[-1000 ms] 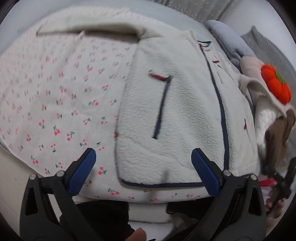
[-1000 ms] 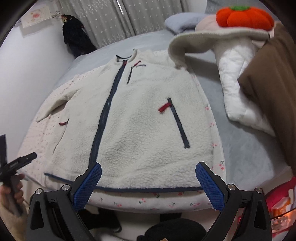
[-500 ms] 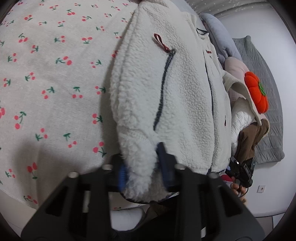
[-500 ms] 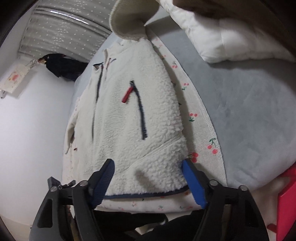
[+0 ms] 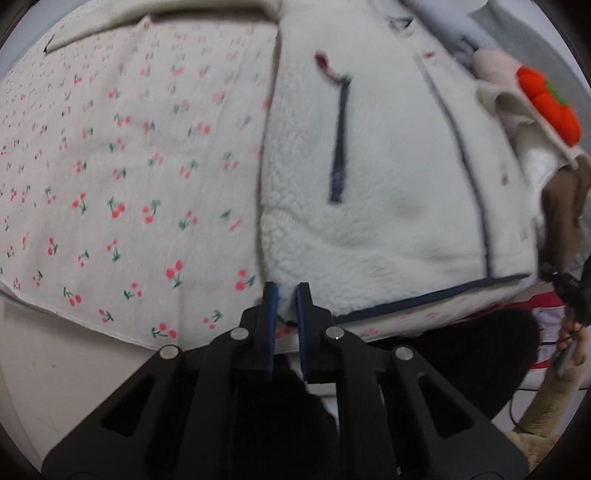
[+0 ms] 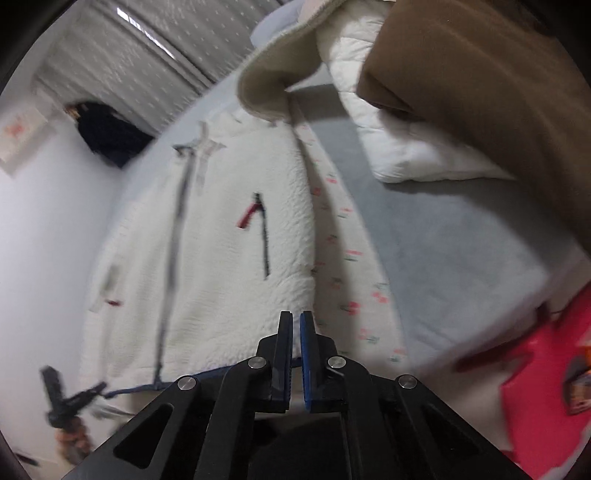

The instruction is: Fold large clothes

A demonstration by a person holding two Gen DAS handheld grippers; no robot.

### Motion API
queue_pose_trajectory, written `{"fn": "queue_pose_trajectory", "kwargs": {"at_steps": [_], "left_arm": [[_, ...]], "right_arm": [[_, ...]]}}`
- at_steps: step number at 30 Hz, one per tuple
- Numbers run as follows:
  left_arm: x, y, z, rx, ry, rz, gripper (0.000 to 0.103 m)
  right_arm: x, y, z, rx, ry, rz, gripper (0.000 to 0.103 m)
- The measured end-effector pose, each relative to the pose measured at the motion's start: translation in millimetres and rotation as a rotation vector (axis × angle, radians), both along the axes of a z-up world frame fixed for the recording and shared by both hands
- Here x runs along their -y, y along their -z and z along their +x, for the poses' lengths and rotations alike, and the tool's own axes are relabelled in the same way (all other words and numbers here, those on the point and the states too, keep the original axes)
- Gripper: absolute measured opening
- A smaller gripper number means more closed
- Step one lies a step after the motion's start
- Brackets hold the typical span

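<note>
A cream fleece jacket (image 5: 388,177) with navy zips and navy hem trim lies flat, front up, on a cherry-print sheet (image 5: 122,177). My left gripper (image 5: 284,291) is shut on the jacket's bottom left hem corner. In the right wrist view the same jacket (image 6: 221,258) lies ahead, and my right gripper (image 6: 295,321) is shut on its bottom right hem corner. The jacket's left sleeve (image 5: 155,14) stretches along the far edge of the sheet.
A pile of clothes with an orange pumpkin cushion (image 5: 546,103) lies to the right of the jacket. A brown garment (image 6: 480,81) and a white quilted one (image 6: 406,147) lie on the grey bed cover (image 6: 443,258). Curtains (image 6: 147,48) hang at the back.
Both grippers went from wide open above the hem to shut on the jacket's two bottom corners. The left gripper closed first, then the right.
</note>
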State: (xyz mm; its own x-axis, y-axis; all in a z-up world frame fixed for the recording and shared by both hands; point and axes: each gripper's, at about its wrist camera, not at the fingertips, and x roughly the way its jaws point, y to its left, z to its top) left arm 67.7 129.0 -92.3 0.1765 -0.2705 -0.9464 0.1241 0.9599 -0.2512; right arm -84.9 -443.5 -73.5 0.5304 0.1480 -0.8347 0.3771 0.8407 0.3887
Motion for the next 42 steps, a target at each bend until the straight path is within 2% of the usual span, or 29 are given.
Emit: {"fn": "queue_pose_trajectory", "kwargs": {"at_steps": [3, 4, 5, 6, 7, 14, 22, 25, 27, 29, 31, 33, 34, 35, 36, 37, 38, 40, 42], "left_arm": [[-11.4, -7.6, 9.7, 0.026, -0.046, -0.044, 0.040], [-17.7, -15.2, 15.4, 0.060, -0.068, -0.049, 0.064], [-24.1, -22.6, 21.1, 0.101, -0.094, -0.050, 0.079], [-32.5, -30.1, 27.8, 0.146, -0.128, -0.051, 0.081], [-45.5, -37.8, 39.2, 0.196, -0.179, -0.056, 0.081], [-140.2, -45.0, 119.4, 0.293, -0.505, -0.065, 0.083], [-239.4, 2.9, 222.4, 0.273, -0.784, -0.194, 0.083], [-270.0, 17.9, 259.7, 0.302, -0.861, -0.214, 0.083], [-283.2, 21.2, 280.3, 0.353, -0.903, -0.218, 0.083], [-297.0, 22.2, 304.2, 0.397, -0.936, -0.230, 0.078], [-309.8, 29.9, 324.8, 0.405, -0.979, -0.252, 0.070], [-318.8, 35.3, 340.7, 0.406, -1.013, -0.258, 0.050], [-322.3, 38.3, 348.9, 0.389, -1.023, -0.237, 0.016], [-323.9, 40.3, 352.2, 0.362, -1.017, -0.232, 0.011], [-328.8, 37.9, 350.1, 0.367, -1.031, -0.250, 0.011], [-332.3, 30.4, 340.1, 0.424, -1.074, -0.271, 0.010], [-335.6, 17.9, 325.0, 0.526, -1.100, -0.282, 0.010], [-339.7, 11.7, 313.6, 0.603, -1.115, -0.223, 0.010], [-344.1, 30.9, 326.9, 0.501, -1.081, -0.167, 0.010]], "right_arm": [[0.7, 7.7, 2.8, -0.027, -0.014, -0.028, 0.013], [-0.9, 3.3, 4.9, -0.012, -0.022, -0.035, 0.027], [-2.4, -2.5, 8.3, 0.001, -0.027, -0.045, 0.037], [-3.5, -7.9, 13.0, 0.016, -0.029, -0.059, 0.060], [-6.2, -13.9, 13.0, 0.025, -0.031, -0.073, 0.069], [-44.0, -22.0, 79.7, 0.031, -0.109, -0.120, 0.075], [-77.9, -3.3, 153.7, -0.004, -0.169, -0.136, 0.077], [-88.6, 6.0, 181.2, -0.020, -0.185, -0.153, 0.077], [-95.9, 12.4, 199.3, -0.031, -0.195, -0.169, 0.077], [-102.8, 18.6, 216.8, -0.041, -0.206, -0.180, 0.077], [-106.7, 23.6, 230.3, -0.047, -0.220, -0.188, 0.077], [-113.9, 28.7, 248.2, -0.054, -0.243, -0.202, 0.077], [-117.3, 30.6, 255.7, -0.059, -0.254, -0.208, 0.077], [-123.6, 32.1, 265.3, -0.063, -0.268, -0.216, 0.077], [-130.9, 33.1, 275.3, -0.066, -0.283, -0.225, 0.077], [-137.9, 33.5, 283.9, -0.066, -0.299, -0.235, 0.077], [-148.3, 32.9, 293.7, -0.061, -0.324, -0.247, 0.077], [-166.1, 30.7, 309.5, -0.044, -0.367, -0.252, 0.077], [-190.9, 28.8, 329.9, -0.014, -0.425, -0.243, 0.077]]}}
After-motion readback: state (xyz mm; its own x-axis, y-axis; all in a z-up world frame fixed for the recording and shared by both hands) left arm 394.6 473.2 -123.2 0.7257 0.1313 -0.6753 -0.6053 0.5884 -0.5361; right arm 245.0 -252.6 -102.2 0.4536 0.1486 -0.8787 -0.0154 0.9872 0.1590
